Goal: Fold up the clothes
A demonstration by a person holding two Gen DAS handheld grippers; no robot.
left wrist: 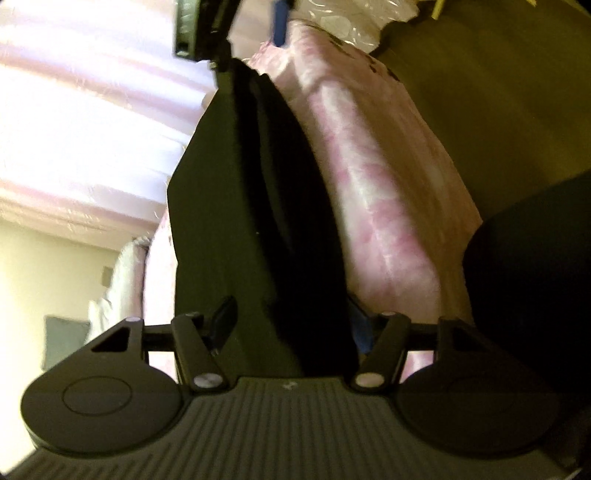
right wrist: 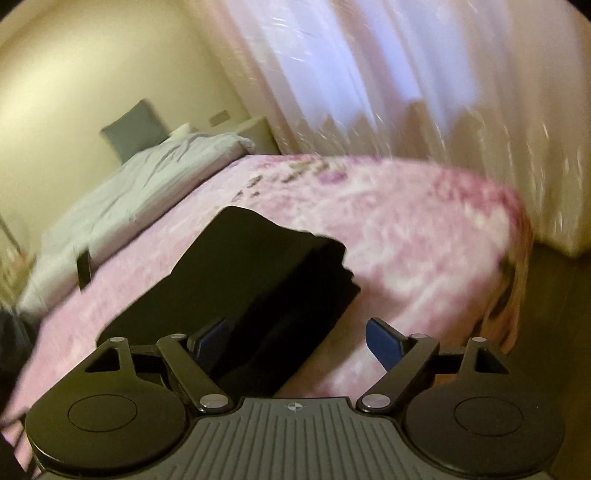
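Note:
A black garment lies partly folded on the pink flowered bedspread. In the right wrist view my right gripper is open, its blue-padded fingers spread at the garment's near edge. In the left wrist view the camera is rolled sideways; the black garment fills the gap between my left gripper's fingers, which stand wide apart; whether they grip the cloth is hidden. The other gripper shows at the top of that view, at the garment's far end.
A white sheet and a grey pillow lie at the bed's head. Sheer curtains hang beyond the bed. Dark wooden floor lies to the right of the bed. Clear plastic wrapping lies at the bed's far end.

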